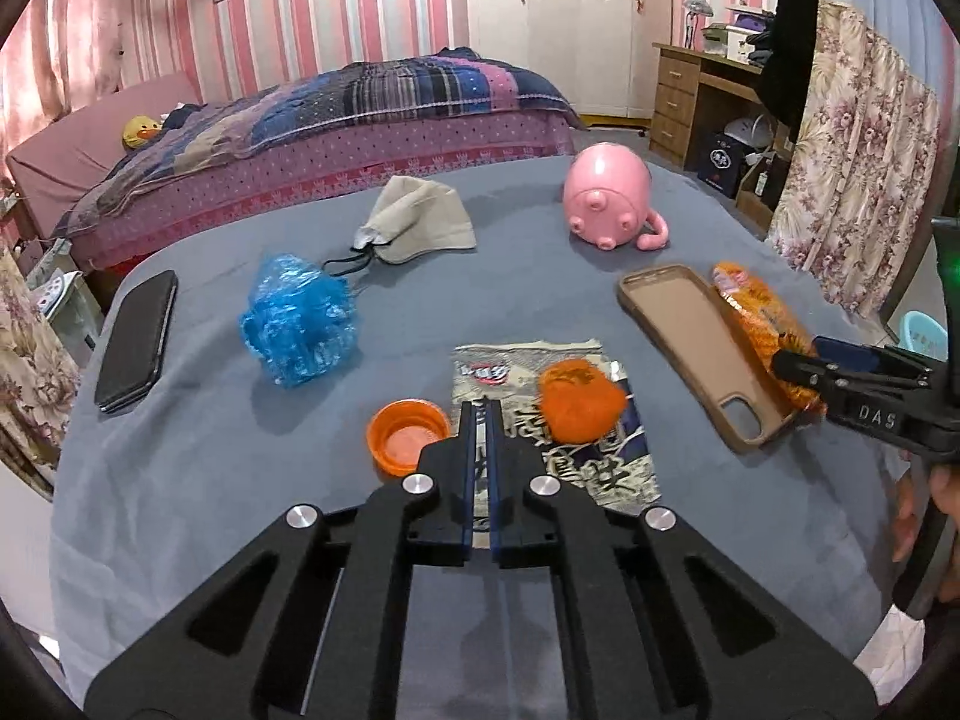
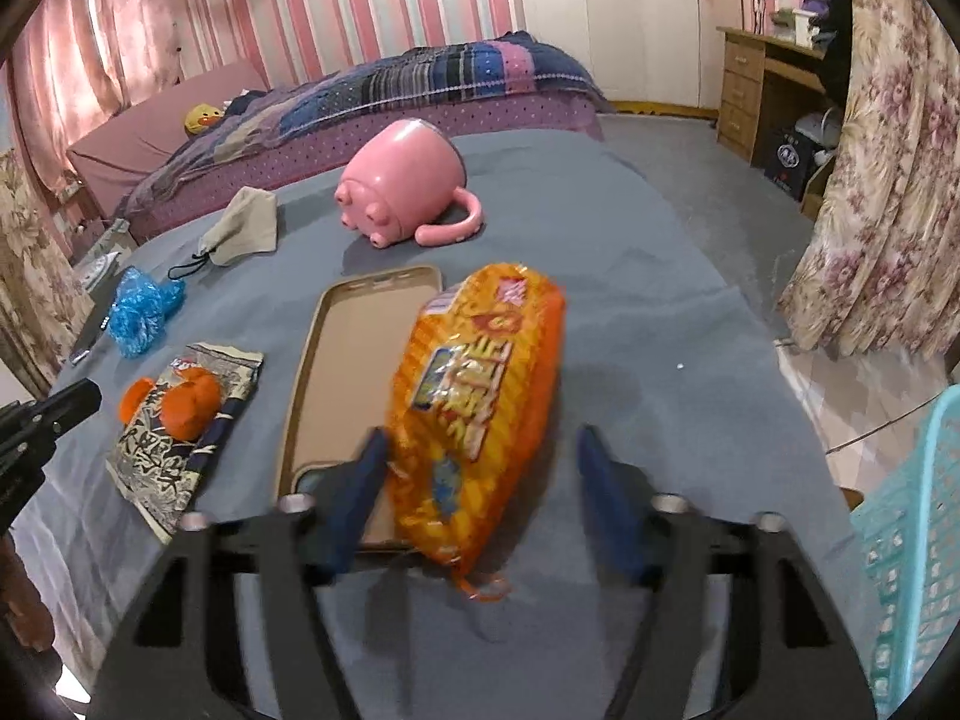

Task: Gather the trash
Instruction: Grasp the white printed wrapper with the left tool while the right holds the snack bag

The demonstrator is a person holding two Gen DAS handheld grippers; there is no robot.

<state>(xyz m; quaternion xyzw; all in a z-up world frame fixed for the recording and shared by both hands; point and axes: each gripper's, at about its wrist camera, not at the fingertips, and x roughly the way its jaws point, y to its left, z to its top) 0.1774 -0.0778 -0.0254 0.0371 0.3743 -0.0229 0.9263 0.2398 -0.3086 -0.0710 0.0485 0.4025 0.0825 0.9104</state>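
Observation:
An orange snack bag lies on the grey-blue table, partly over a brown phone case. My right gripper is open, its blue fingers on either side of the bag's near end. It also shows at the right of the left wrist view, at the bag. My left gripper is shut and empty, hovering over a printed wrapper that has a crumpled orange scrap on it. An orange cap and a crumpled blue plastic bag lie to the left.
A pink pig mug lies on its side at the back. A beige pouch and a black phone are also on the table. A turquoise basket stands at the right edge. A bed is behind.

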